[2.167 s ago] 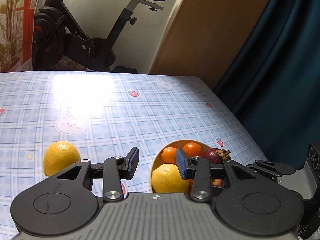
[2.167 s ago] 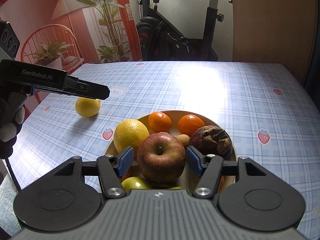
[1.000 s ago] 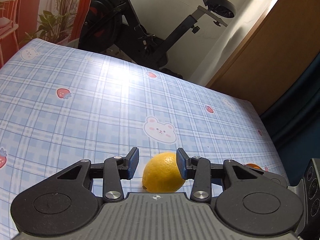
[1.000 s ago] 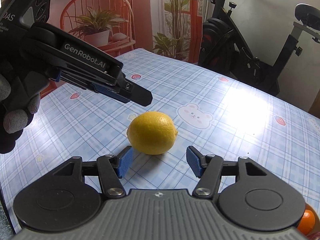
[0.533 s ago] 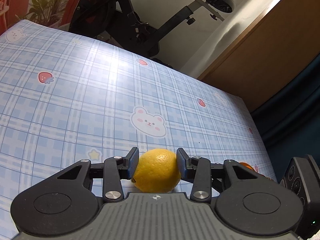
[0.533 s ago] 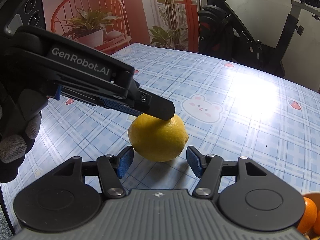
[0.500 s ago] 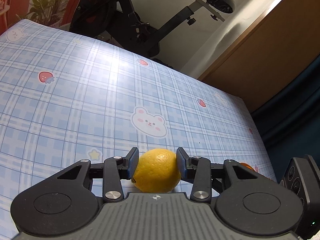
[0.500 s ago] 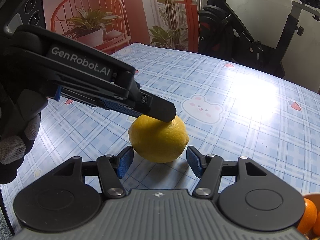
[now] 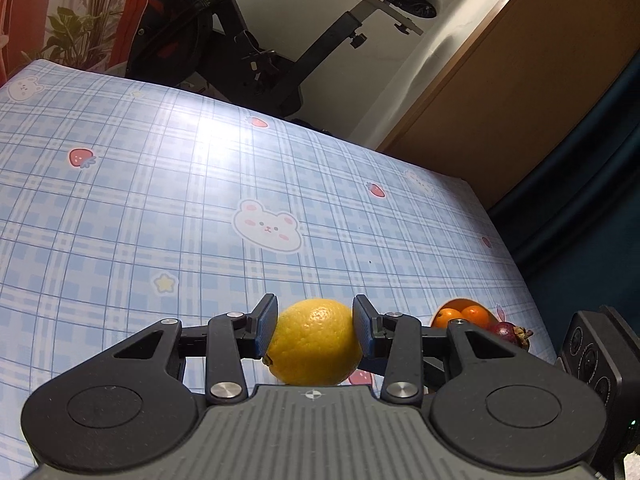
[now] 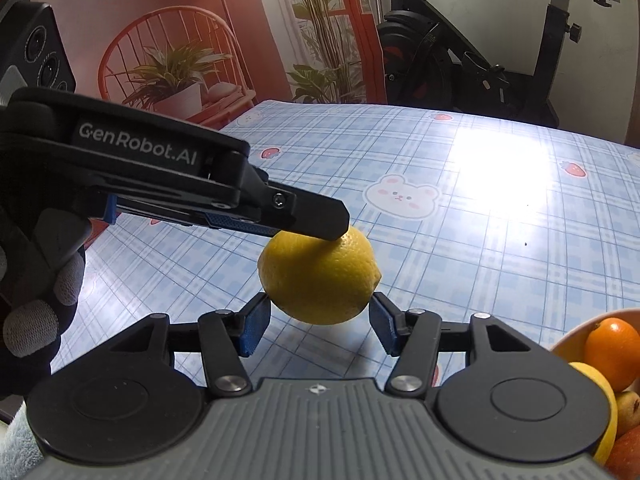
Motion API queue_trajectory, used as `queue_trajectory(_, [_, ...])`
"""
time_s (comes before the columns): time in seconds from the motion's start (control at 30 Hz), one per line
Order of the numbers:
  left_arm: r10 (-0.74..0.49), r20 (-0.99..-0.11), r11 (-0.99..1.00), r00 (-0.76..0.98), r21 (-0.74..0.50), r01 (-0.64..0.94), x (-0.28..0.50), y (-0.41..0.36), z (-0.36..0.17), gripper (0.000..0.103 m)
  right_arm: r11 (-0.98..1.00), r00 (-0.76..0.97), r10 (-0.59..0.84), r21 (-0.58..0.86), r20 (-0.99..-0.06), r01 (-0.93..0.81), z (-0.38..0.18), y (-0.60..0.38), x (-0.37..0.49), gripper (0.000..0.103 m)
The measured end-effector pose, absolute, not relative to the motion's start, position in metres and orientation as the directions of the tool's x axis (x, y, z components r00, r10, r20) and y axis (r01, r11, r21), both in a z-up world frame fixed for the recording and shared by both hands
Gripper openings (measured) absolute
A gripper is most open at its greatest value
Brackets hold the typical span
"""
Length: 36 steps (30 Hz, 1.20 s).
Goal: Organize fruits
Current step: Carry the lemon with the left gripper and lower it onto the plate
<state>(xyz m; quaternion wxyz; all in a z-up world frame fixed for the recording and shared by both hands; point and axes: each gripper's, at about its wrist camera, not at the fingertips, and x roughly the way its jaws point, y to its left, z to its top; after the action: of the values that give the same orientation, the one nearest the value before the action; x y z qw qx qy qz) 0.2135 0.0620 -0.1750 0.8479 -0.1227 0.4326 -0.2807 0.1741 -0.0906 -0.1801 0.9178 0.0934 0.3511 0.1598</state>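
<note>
Left wrist view. My left claw (image 9: 315, 322) is clamped on the lemon (image 9: 314, 342): both blue ribbed pads press its flanks, at nine and three o'clock of the fruit. The underside of the lemon is hidden behind the grey ribbed housing, so contact with the tablecloth (image 9: 160, 200) cannot be judged here. The cloth is glossy, pale blue plaid printed with bears and strawberries. At four o'clock the bowl (image 9: 452, 305) is mostly hidden by my right finger linkage; only an orange rim, two tangerines (image 9: 460, 316) and a dark wrinkled fruit (image 9: 510, 330) show.

Right wrist view. At nine o'clock my gloved left hand (image 10: 36, 288) is cut off by the frame edge. The left claw's black finger lies across the top of the lemon (image 10: 318, 280), whose pebbled yellow skin ends in a small nipple at three o'clock. My right claw (image 10: 318, 326) stands partly open with the lower part of the lemon between its blue pads; its jaws have just been closing, yet a narrow gap shows on each side, so it grips nothing. A shadow on the cloth shows beneath the fruit. At four o'clock the bowl (image 10: 568, 338) is cropped, showing a tangerine (image 10: 612, 350) and parts of other fruits.
</note>
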Motion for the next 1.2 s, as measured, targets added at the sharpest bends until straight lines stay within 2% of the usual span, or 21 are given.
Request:
queue_trajectory(0.5, [-0.659,-0.619,0.734,0.428,-0.4,0.549,0.164,-0.025,-0.127,0.043,0.961,0.824,0.242,0.245,-0.512,-0.129,-0.138,-0.163,0.084,0.058])
queue_trajectory(0.8, [-0.686,-0.626,0.682,0.37,-0.376,0.628,0.162,-0.091,-0.135,0.043,0.969,0.835,0.167,0.245,-0.524,-0.04,-0.139,-0.218,0.06,0.058])
queue_trajectory(1.2, [-0.676,-0.665,0.685,0.318,-0.409,0.602,0.191,-0.106,-0.153,0.044,0.975,0.821,0.142,0.223,-0.553,-0.018,-0.154,-0.23,0.079,0.058])
